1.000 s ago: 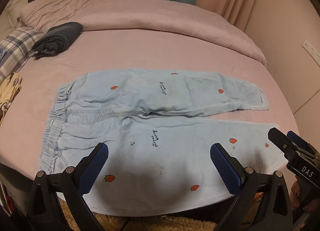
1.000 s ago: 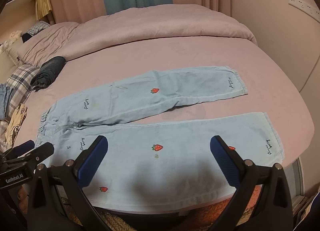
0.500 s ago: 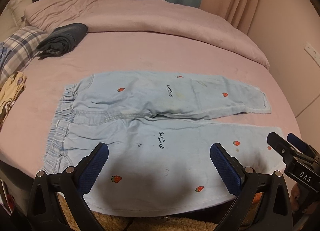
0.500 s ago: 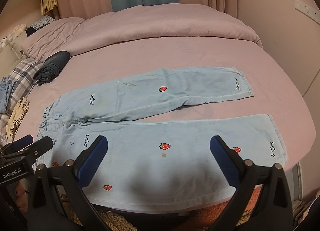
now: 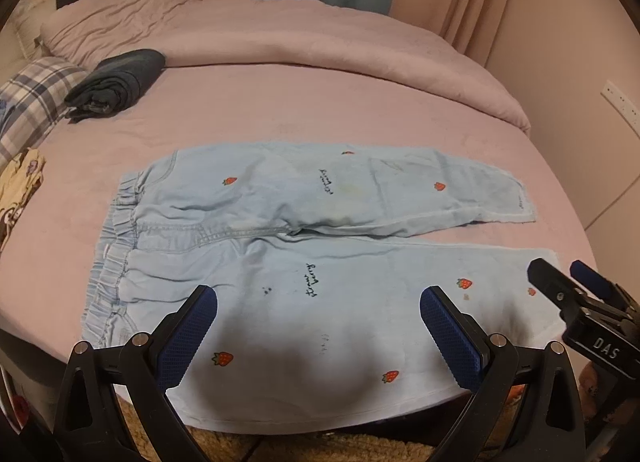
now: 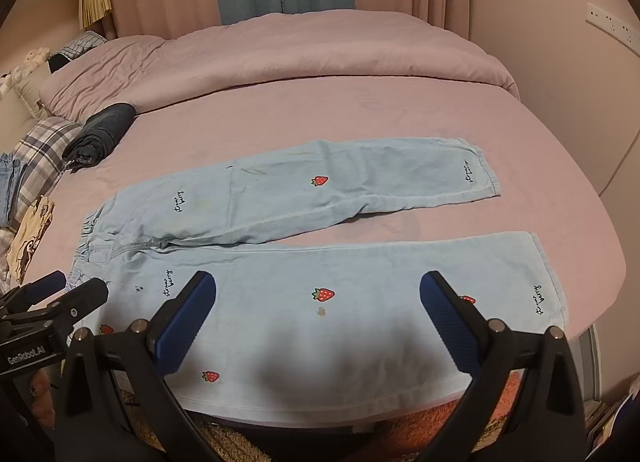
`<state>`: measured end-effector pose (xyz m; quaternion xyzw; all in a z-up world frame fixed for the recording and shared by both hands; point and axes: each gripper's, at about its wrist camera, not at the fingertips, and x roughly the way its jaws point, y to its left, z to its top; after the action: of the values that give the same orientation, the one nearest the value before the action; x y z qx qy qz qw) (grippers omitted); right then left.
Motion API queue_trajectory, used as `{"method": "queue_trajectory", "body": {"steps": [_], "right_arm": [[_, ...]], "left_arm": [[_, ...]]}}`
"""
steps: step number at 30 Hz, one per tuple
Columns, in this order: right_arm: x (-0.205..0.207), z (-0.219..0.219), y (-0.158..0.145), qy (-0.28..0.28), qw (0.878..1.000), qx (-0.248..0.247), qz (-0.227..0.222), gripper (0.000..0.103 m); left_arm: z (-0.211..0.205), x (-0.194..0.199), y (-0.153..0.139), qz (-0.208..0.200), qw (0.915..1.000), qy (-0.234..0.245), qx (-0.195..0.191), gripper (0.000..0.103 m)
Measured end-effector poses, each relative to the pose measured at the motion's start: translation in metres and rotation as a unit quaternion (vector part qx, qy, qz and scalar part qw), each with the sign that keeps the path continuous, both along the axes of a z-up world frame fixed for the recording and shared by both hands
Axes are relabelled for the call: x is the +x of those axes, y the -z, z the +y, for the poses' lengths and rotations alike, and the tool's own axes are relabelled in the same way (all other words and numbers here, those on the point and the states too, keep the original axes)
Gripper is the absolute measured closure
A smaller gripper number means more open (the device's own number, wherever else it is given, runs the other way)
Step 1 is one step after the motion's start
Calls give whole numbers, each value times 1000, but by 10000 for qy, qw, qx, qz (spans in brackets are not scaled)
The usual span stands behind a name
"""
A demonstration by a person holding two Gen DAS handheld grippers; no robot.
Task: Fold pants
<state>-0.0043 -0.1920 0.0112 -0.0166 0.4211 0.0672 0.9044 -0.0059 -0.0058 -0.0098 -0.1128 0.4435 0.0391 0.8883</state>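
The left gripper (image 5: 318, 332) and right gripper (image 6: 318, 318) were held spread wide, grasping nothing, above the near leg of the light blue pants (image 5: 280, 262). The pants were laid flat on the pink bed (image 5: 320, 110), legs parted. A rolled dark garment (image 5: 116, 82) was seen beside a plaid pillow (image 5: 36, 98), well apart from the pants.

Near hem of the pants (image 5: 320, 342) partly hidden behind the left hand-held gripper (image 5: 318, 336). Plaid cloth (image 5: 36, 102) cut by the frame edge. Script lettering (image 6: 538, 300) too small to read.
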Motion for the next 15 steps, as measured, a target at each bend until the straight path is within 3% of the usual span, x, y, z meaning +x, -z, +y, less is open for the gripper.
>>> {"method": "queue_trajectory", "body": {"steps": [15], "right_arm": [[6,-2,-5,-30,10000,53,-63,4]], "left_arm": [[16,-11,-2,-116,9994,-227,-231,1]]}}
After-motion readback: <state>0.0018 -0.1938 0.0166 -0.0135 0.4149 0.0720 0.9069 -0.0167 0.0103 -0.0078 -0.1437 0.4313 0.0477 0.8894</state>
